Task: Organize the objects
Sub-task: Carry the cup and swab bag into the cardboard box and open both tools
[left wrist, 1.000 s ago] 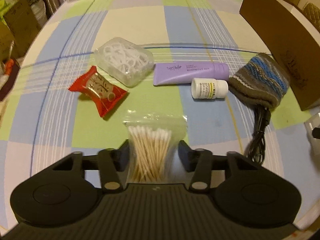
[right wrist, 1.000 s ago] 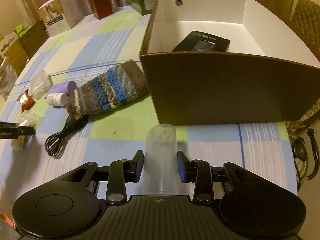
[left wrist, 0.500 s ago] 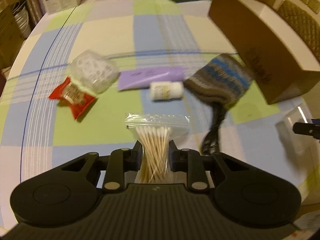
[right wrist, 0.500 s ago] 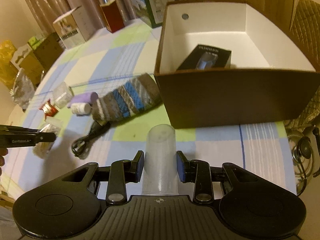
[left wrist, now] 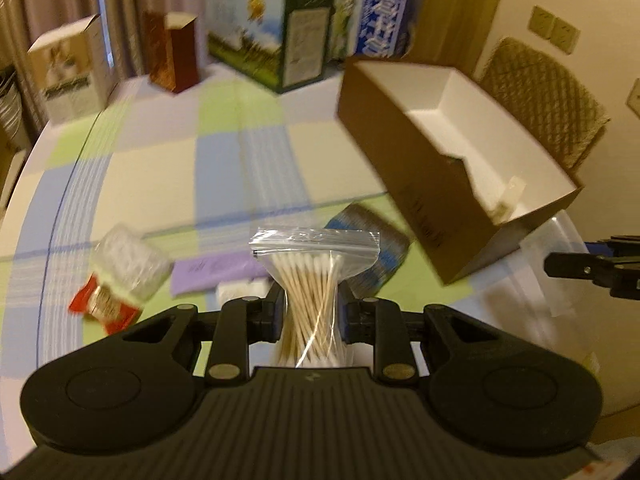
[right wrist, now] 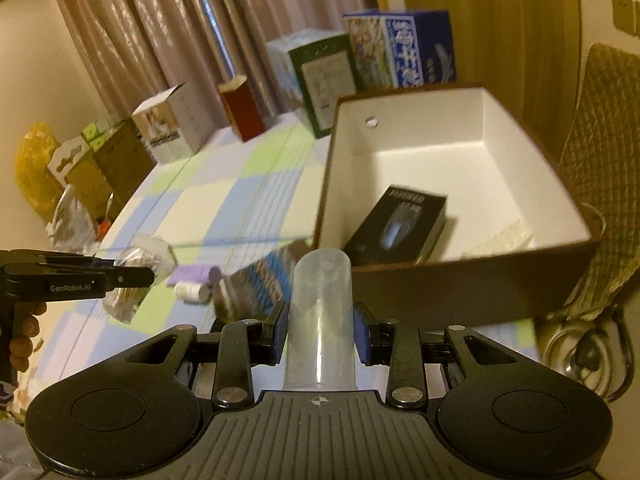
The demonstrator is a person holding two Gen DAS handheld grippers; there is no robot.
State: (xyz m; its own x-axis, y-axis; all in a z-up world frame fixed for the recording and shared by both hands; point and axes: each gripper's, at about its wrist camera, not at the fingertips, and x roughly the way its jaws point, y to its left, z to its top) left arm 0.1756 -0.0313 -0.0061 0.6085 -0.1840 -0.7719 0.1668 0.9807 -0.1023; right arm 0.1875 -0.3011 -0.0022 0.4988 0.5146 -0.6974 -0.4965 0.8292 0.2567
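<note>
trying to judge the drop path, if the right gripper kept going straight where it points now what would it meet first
Probably the near wall of the brown box, just beyond the clear tube the right gripper holds; depth is uncertain.

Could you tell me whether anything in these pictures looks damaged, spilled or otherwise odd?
Nothing looks spilled or damaged. The clear zip bag of cotton swabs is pinched at its middle by the left gripper, so the swabs fan out. The brown open cardboard box sits upright.

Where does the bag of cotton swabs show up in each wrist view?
Left wrist: bag of cotton swabs at lower centre, pinched in the left gripper.
Right wrist: far left, hanging from that gripper above the table.
Shared landmark: the brown box with white inside.
</note>
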